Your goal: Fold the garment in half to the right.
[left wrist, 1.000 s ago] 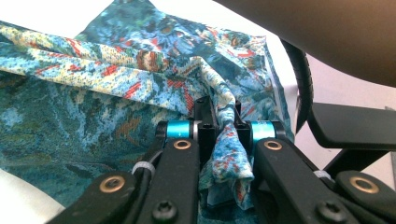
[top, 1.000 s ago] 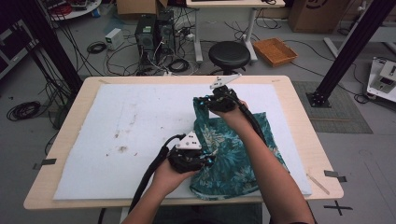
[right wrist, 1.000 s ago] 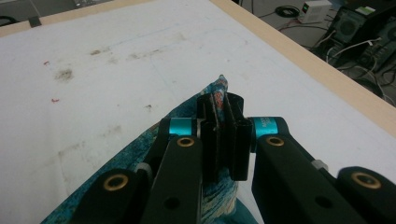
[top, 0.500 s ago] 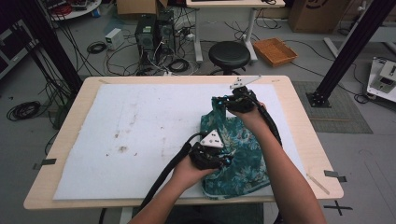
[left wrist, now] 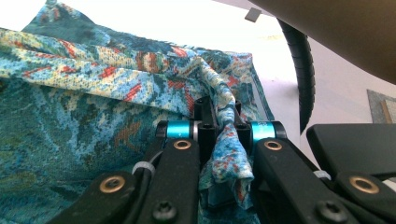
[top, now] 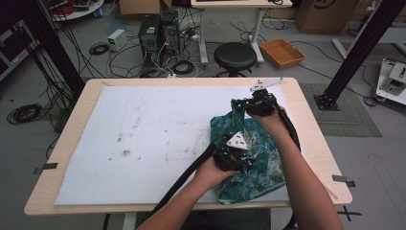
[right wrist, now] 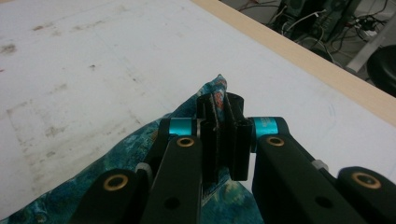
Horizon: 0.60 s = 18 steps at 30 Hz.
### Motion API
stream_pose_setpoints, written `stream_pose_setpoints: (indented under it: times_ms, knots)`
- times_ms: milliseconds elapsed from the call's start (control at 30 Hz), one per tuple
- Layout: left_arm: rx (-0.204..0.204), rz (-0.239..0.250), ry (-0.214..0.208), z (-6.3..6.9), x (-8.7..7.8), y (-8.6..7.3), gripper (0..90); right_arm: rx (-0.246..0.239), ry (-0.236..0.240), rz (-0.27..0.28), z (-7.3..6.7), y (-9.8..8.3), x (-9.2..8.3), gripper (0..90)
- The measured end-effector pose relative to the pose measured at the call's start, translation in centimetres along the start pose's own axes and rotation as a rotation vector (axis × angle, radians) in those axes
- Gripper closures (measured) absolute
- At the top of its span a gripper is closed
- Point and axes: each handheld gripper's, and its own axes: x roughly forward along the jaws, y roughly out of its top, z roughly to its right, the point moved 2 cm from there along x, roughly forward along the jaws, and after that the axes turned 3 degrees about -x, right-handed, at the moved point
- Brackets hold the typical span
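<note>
Folding was the step in hand, by my judgement. Left gripper (top: 238, 155) was clamped tight on a bunched fold of the teal patterned cloth (top: 256, 163), lying on the table's (top: 67, 143) right part. Right gripper (top: 252, 106) pinched the far corner tight. Next, both corners should be carried together, evenly.

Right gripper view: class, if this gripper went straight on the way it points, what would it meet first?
The right gripper, shut on the teal patterned cloth, points slightly down over the white mat. Beyond the pinched cloth edge it would probably meet bare mat first; depth is uncertain.
</note>
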Motion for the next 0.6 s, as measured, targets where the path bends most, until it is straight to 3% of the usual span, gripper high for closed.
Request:
stream_pose_setpoints:
  times_ms: [600]
  knots:
    - [-0.008,-0.006,-0.045,-0.2,4.8,1.0,85.5,0.057,-0.053,-0.035,1.9,-2.9,-1.1,85.9]
